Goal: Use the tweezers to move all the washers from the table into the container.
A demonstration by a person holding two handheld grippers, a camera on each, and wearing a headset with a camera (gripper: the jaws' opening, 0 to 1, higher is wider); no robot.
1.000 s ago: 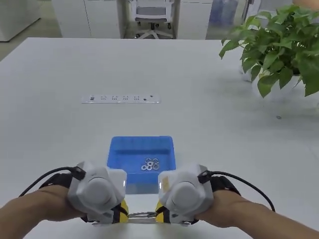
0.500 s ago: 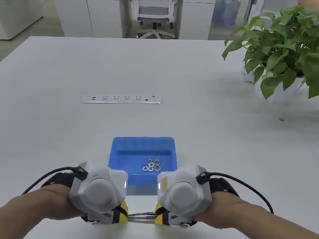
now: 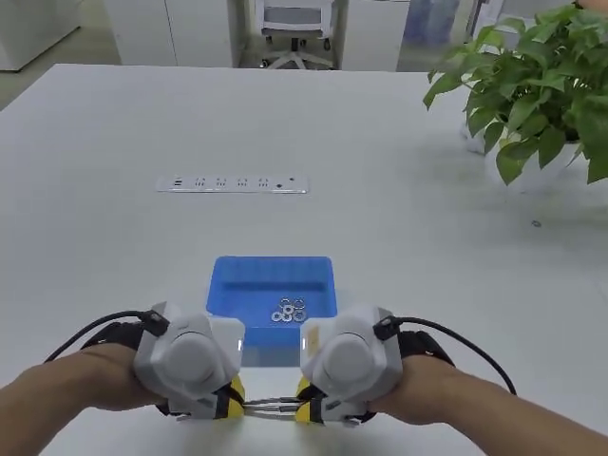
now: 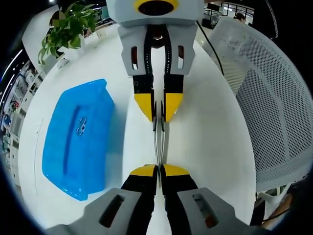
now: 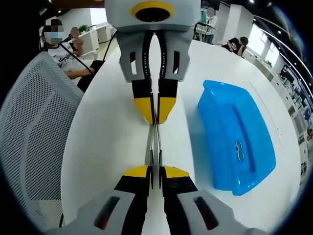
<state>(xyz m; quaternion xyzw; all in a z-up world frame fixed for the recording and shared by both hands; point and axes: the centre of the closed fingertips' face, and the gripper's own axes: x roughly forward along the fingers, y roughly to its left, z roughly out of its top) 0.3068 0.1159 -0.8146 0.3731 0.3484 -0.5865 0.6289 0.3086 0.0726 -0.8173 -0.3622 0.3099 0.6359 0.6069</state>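
A pair of thin metal tweezers [image 3: 271,406] lies level between my two grippers near the table's front edge. My left gripper [image 4: 159,171] is shut on one end of the tweezers [image 4: 158,139]. My right gripper [image 5: 155,172] is shut on the other end of the tweezers [image 5: 154,142]. The yellow-tipped jaws face each other, left gripper [image 3: 229,403] and right gripper [image 3: 304,408]. Just beyond them stands the blue container [image 3: 233,285] with several washers [image 3: 288,312] in a cluster inside. In the gripper views the container [image 4: 63,147] [image 5: 220,127] sits to one side with washers [image 4: 81,126] [image 5: 239,151] in it.
A white power strip [image 3: 233,184] lies on the table farther back. A potted green plant [image 3: 537,85] stands at the back right. An office chair [image 3: 290,24] is beyond the far edge, and a mesh chair [image 4: 254,98] is behind the near edge.
The head camera has tilted slightly. Both grippers keep their hold on the tweezers, and nothing on the table has moved.
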